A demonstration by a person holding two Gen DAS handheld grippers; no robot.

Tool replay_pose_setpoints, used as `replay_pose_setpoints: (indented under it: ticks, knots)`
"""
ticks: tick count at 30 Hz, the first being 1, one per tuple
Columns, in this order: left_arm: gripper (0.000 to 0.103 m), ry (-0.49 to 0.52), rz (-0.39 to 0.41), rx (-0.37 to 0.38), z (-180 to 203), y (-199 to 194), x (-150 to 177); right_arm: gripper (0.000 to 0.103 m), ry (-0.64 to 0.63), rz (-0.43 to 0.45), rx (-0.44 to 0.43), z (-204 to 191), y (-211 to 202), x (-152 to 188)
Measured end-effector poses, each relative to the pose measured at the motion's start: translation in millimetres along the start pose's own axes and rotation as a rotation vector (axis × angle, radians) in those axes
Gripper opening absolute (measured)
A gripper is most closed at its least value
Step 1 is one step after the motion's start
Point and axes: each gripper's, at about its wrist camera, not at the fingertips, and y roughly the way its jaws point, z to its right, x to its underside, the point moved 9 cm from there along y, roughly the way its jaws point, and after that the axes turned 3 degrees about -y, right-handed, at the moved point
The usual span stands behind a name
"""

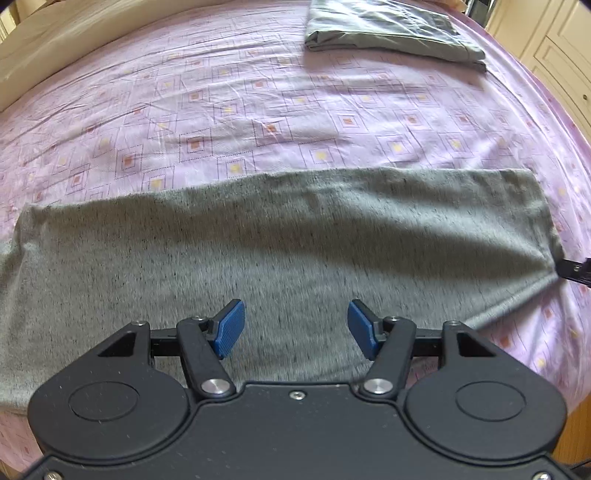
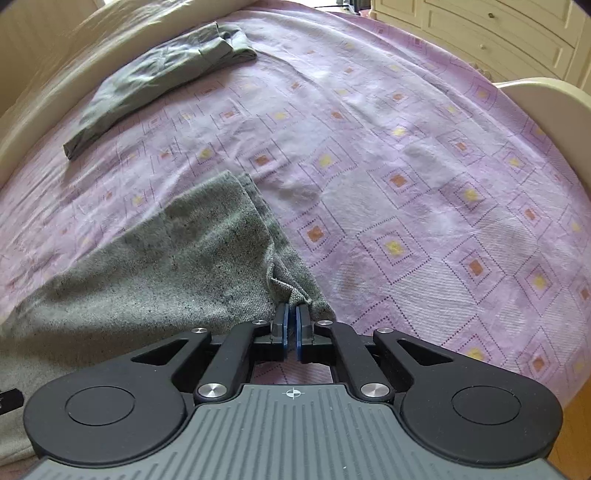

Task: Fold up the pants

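Note:
Grey speckled knit pants lie flat across the near side of the bed, stretched left to right. My left gripper is open and empty, hovering over the middle of the pants. My right gripper is shut on the pants' right end, with the cloth bunched between its blue pads. In the right wrist view the pants spread away to the left. The right gripper's tip shows in the left wrist view at the pants' right corner.
The bed has a lilac sheet with square patterns. A second pair of grey-green trousers, folded, lies at the far side, also in the right wrist view. A cream bed frame and cream drawers stand beyond.

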Motion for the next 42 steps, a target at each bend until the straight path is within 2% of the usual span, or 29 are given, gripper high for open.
replay_pose_setpoints:
  ticks: [2,4,5,6,8,14,19,21,23,28,31,36,42]
  knots:
    - [0.064,0.005,-0.04,-0.021,-1,14,3,0.007,0.045,0.042,-0.063,2,-12,-4]
    - [0.064,0.018,-0.105,-0.035,-1,30,14,0.022,0.088,0.06,-0.116,7,-23,-5]
    - [0.064,0.028,-0.134,-0.044,-1,36,20,0.036,0.101,0.062,-0.126,10,-25,-4]
    - [0.066,0.042,-0.139,-0.053,0,40,25,0.038,0.121,0.061,-0.148,12,-27,-3]
    - [0.066,0.068,-0.107,-0.07,2,37,28,0.038,0.152,0.036,-0.17,16,-25,1]
    - [0.068,0.044,-0.115,-0.063,-1,35,29,0.038,0.267,-0.087,-0.16,24,-1,26]
    - [0.068,0.038,-0.113,-0.066,0,34,29,0.039,0.276,-0.052,-0.21,12,13,11]
    - [0.068,0.037,-0.117,-0.068,0,34,28,0.051,0.298,-0.046,-0.24,8,19,1]
    - [0.068,0.04,-0.124,-0.068,0,35,27,0.059,0.316,-0.058,-0.27,5,19,-4]
    - [0.069,0.035,-0.135,-0.067,-2,38,26,0.058,0.303,-0.102,-0.298,18,4,12]
    - [0.069,0.045,-0.135,-0.072,-1,39,26,0.058,0.34,-0.074,-0.318,29,-9,19]
    - [0.07,0.06,-0.138,-0.069,-1,39,25,0.059,0.312,-0.004,-0.357,18,-25,16]
    - [0.07,0.057,-0.14,-0.066,0,37,26,0.059,0.362,-0.046,-0.29,15,10,10]
